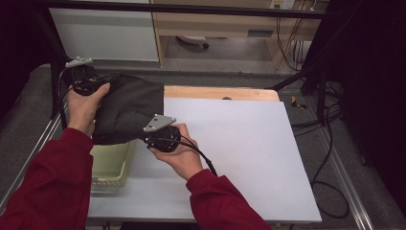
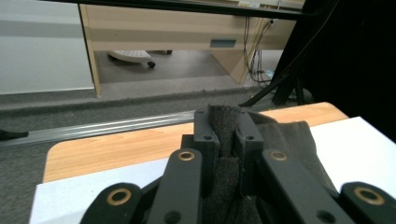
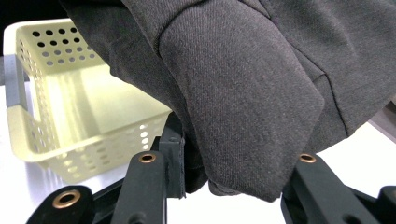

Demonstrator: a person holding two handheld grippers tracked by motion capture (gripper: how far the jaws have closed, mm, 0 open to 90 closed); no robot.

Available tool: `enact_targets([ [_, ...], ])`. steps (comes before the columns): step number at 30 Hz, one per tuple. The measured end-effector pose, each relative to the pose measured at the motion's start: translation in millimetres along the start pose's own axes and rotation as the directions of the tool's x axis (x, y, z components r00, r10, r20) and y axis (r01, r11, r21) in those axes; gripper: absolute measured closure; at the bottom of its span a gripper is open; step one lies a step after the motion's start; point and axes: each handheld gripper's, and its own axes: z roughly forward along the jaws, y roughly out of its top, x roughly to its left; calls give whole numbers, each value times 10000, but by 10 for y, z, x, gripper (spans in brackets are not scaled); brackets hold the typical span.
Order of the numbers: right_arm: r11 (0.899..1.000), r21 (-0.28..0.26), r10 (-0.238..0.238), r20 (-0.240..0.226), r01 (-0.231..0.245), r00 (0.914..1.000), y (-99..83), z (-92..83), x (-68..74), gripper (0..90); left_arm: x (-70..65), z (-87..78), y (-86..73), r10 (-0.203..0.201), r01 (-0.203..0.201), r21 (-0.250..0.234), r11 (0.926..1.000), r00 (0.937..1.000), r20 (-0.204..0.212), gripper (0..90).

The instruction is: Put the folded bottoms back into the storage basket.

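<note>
Dark grey garment (image 1: 129,112) held aloft between both grippers, above pale perforated basket (image 1: 110,165) at table's left edge. Left gripper (image 2: 229,140) jaws clamped on fabric edge; right gripper (image 3: 224,182) jaws around a fold — grip likely. Step looks like lifting out or lowering in — next move needs both hands level.

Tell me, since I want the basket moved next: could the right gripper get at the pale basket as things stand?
Probably not at once. The right gripper is close to the basket, but its jaws are shut on the dark cloth, which hangs over the basket's top. It would have to let go first.
</note>
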Motion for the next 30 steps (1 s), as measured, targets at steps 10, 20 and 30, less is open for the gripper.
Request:
enact_targets([
  [10, 9999, -67, -133, -99, 132, 9999, 111, 133, 20, 629, 140, -73, 14, -108, 106, -77, 9999, 9995, -294, 827],
  [20, 9998, -131, -172, -273, 168, 9995, 161, 245, 105, 629, 272, -199, -31, -116, 116, -18, 9999, 9986, -521, 827],
  [30, 9998, -106, -158, -550, 153, 9984, 208, 420, 248, 629, 461, -318, -126, -214, 222, 83, 9997, 9965, -810, 827],
])
